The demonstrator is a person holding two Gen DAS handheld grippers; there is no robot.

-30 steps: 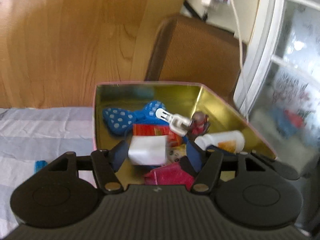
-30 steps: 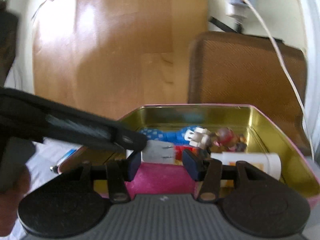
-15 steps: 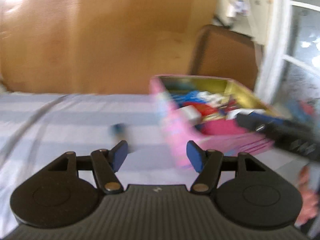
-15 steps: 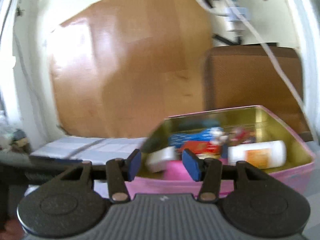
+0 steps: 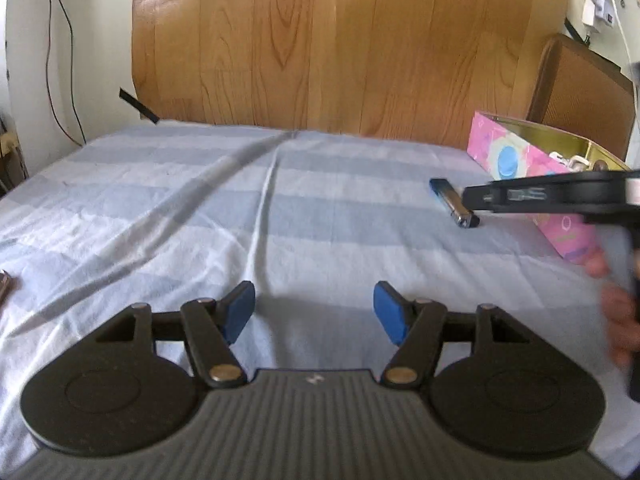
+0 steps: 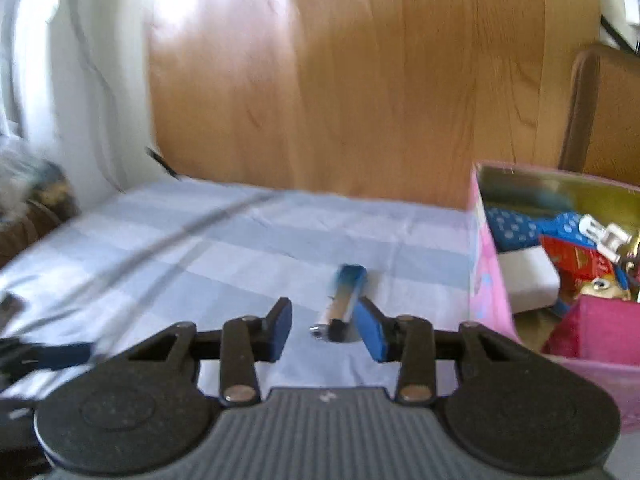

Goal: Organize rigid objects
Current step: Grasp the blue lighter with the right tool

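Note:
A blue and silver lighter [image 6: 346, 298] lies on the striped sheet [image 5: 200, 200], just left of the pink tin [image 6: 486, 280]. My right gripper [image 6: 322, 316] hovers low over it, and its jaws are closing. The lighter's near end sits between the fingertips close to the right pad, and neither pad presses on it. In the left wrist view the lighter [image 5: 454, 202] lies beside the tin [image 5: 520, 160], with the right gripper [image 5: 480, 198] reaching in from the right. My left gripper [image 5: 314, 300] is open and empty above bare sheet.
The tin holds a white box [image 6: 528, 280], a blue dotted bow [image 6: 516, 228], a red packet [image 6: 576, 258] and a pink box [image 6: 596, 328]. A wooden headboard [image 5: 340, 40] stands behind, with a brown chair [image 5: 580, 88] at the right. A small dark object [image 5: 4, 284] lies at the sheet's left edge.
Both grippers have swung left, away from above the tin. The white box that was between my left fingers now lies in the tin. My right jaws have narrowed over the lighter.

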